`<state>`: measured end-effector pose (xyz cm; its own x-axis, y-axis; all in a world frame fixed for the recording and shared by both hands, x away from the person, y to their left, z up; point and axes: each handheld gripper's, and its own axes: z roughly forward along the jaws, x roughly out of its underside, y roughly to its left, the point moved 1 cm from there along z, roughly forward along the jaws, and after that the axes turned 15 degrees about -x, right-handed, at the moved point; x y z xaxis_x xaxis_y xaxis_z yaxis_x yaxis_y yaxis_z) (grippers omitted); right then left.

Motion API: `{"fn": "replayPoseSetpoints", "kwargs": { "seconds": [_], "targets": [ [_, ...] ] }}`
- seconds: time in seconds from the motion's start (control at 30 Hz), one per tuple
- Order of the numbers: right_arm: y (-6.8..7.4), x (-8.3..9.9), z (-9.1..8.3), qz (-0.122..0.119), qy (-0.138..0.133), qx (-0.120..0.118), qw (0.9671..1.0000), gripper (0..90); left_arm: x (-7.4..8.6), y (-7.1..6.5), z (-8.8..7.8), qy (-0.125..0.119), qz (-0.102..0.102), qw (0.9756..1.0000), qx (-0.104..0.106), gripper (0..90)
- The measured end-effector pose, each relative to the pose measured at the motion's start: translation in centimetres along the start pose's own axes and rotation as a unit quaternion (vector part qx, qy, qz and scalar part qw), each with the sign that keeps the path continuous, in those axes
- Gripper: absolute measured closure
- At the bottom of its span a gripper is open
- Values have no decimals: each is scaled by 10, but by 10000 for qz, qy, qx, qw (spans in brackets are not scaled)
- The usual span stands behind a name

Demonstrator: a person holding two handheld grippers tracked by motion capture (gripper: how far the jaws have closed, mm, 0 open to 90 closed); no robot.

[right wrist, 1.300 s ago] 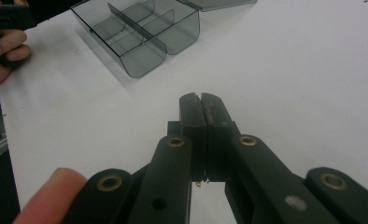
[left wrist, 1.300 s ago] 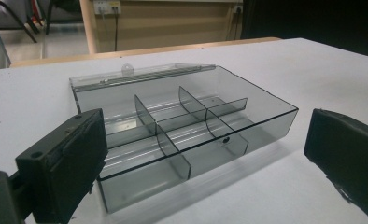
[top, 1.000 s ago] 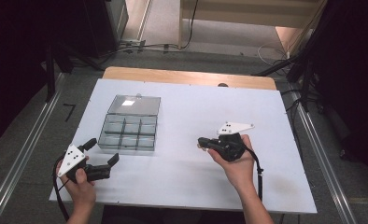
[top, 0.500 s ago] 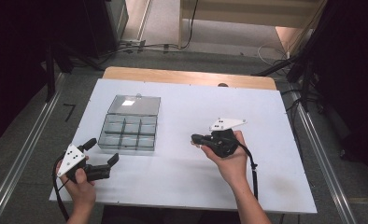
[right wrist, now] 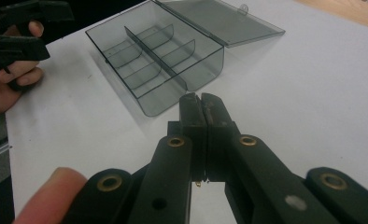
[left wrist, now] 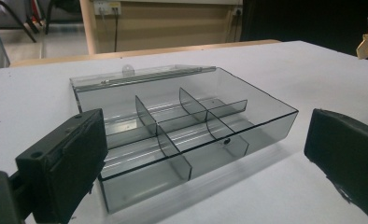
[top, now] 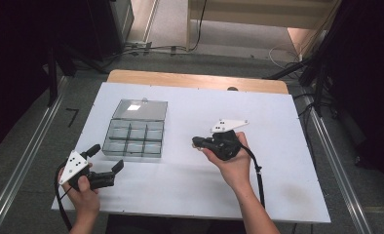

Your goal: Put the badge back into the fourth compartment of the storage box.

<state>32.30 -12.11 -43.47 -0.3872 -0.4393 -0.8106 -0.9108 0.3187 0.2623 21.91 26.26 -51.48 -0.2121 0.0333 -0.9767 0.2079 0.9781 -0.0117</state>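
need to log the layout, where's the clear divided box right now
In the high view the clear divided box lies open on the left half of the white table, lid flat toward the far edge, just beyond the left hand-held gripper.

We note a white rectangular tabletop (top: 278, 170) with a light wooden strip (top: 195, 80) along its far edge, standing on a grey carpeted floor (top: 29, 141). Silver metal rails (top: 27, 161) run along the floor on both sides, and black cables (top: 165, 48) trail across it beyond the table. Dark black curtains (top: 19, 58) flank the area, with a pale wooden cabinet (top: 258, 12) at the back.
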Motion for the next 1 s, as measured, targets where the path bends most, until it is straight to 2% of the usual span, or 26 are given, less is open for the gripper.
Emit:
{"fn": "replayPoseSetpoints", "kwargs": {
  "seconds": [1.0],
  "targets": [
    [5,-32,26,-209,6,-122,9997,872,0,1,0,-18,-36,10000,22,0]
  ]
}}
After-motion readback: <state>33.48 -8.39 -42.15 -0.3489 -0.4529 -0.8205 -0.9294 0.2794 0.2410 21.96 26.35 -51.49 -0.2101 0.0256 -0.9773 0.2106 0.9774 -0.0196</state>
